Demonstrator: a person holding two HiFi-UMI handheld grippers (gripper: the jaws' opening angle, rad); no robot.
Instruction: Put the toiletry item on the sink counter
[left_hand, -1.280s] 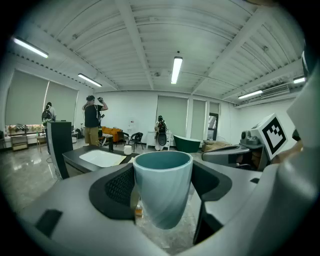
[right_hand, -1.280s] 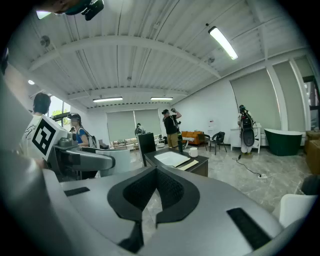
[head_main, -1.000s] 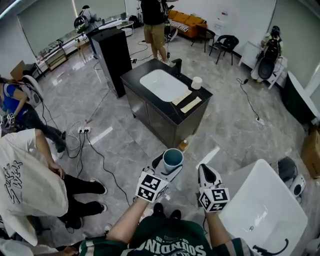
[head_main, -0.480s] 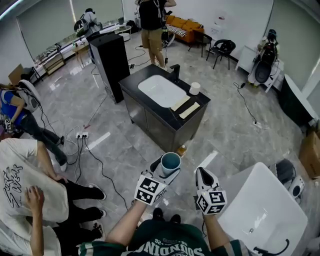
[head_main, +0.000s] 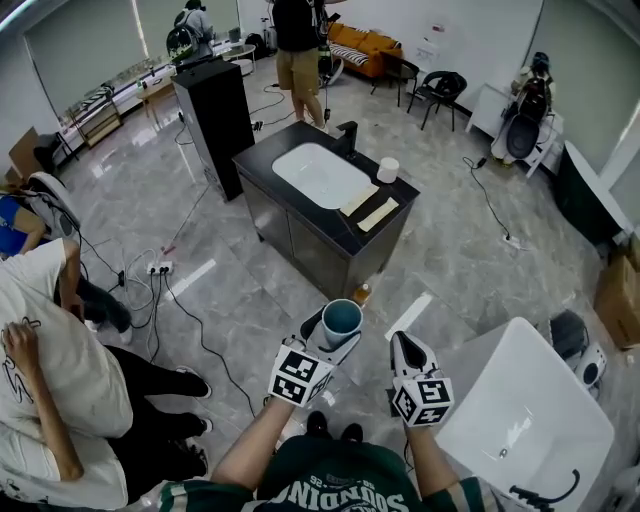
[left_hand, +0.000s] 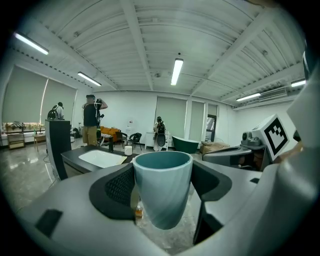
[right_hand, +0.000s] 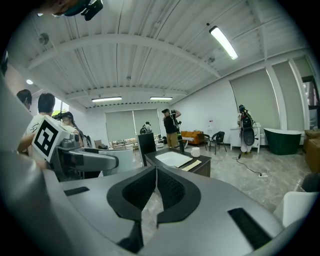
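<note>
Left gripper view: teal cup (left_hand: 162, 187) upright, mouth up.

An open studio hall is indicated by a freestanding sink counter (head_main: 300, 235), floor power strip (head_main: 158, 267), sofa (head_main: 362, 48) and strip light (left_hand: 175, 71)

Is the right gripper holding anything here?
No, the right gripper has its jaws pressed together with nothing between them; the teal cup is in the left gripper.
</note>
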